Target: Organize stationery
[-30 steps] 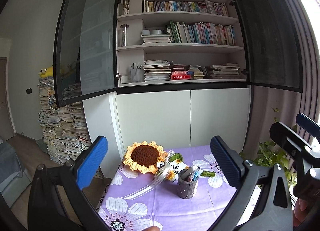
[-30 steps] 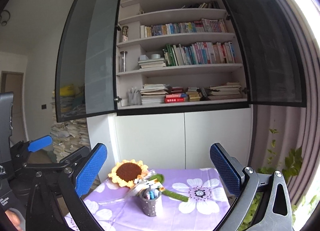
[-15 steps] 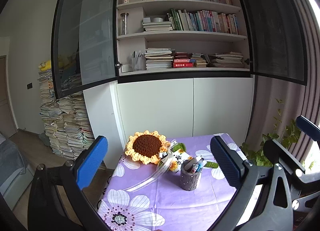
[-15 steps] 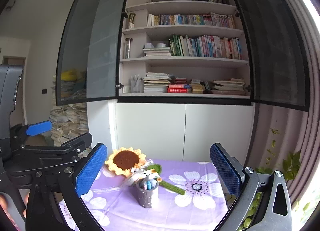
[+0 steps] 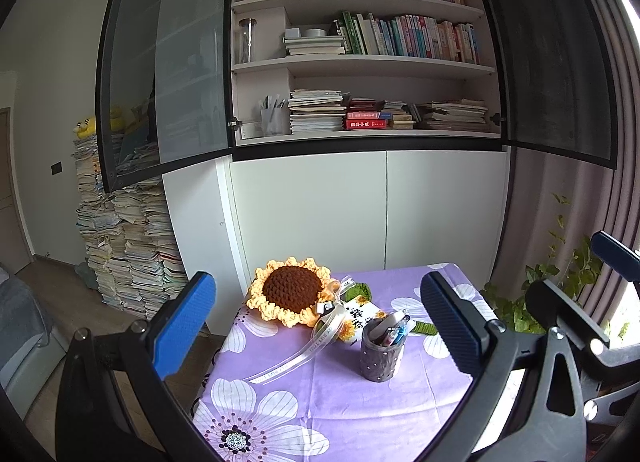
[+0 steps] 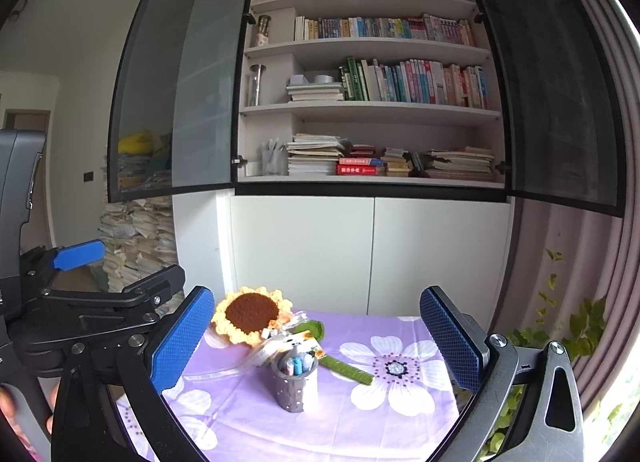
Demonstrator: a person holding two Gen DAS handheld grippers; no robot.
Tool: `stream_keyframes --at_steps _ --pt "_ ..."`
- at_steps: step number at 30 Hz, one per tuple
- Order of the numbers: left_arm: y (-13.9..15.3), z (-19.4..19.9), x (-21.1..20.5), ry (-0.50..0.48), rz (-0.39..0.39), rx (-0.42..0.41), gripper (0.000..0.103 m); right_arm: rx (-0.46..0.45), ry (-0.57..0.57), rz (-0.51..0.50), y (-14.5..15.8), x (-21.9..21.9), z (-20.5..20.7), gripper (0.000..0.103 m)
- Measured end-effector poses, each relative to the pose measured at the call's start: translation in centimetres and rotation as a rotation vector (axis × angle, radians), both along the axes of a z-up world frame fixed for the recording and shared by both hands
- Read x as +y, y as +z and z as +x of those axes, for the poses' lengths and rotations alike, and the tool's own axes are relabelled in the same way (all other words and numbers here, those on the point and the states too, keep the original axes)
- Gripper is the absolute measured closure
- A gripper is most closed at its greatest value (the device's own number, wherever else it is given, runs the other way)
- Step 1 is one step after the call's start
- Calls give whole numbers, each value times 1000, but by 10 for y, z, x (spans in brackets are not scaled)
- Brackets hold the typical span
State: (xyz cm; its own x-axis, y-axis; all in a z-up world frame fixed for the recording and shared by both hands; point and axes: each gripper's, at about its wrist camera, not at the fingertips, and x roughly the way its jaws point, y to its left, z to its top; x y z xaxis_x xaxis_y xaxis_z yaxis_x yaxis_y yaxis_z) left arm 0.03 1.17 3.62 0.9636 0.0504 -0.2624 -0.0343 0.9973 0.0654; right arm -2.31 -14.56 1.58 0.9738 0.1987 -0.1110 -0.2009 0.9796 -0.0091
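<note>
A grey pen holder [image 5: 380, 354] with several pens stands on a small table with a purple flowered cloth [image 5: 340, 394]; it also shows in the right wrist view [image 6: 296, 382]. Behind it lies a crocheted sunflower [image 5: 290, 292] with a ribbon and a card, also in the right wrist view [image 6: 252, 314]. My left gripper [image 5: 316, 326] is open and empty, held above and before the table. My right gripper [image 6: 316, 346] is open and empty, to the right of the left one.
An open bookcase [image 5: 360, 62] with glass doors stands behind the table; a clear pen cup [image 5: 272, 118] sits on its lowest shelf beside stacked books. Paper stacks [image 5: 128, 246] stand on the floor left. A plant [image 5: 560, 286] and curtain are right.
Both views have tilted downward and moved nearer the table; the pen holder and sunflower sit higher and larger in the frames. Both grippers stay open.
</note>
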Motion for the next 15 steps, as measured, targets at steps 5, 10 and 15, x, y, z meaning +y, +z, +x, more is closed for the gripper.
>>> stream_keyframes --at_steps 5,10,15 --pt "-2 0 -1 1 5 0 1 3 1 -3 -2 0 2 0" --pt "-3 0 -2 -3 1 1 1 10 2 2 -6 -3 3 0" --pt "-4 -1 -3 -4 3 8 1 23 2 3 -10 -6 4 0"
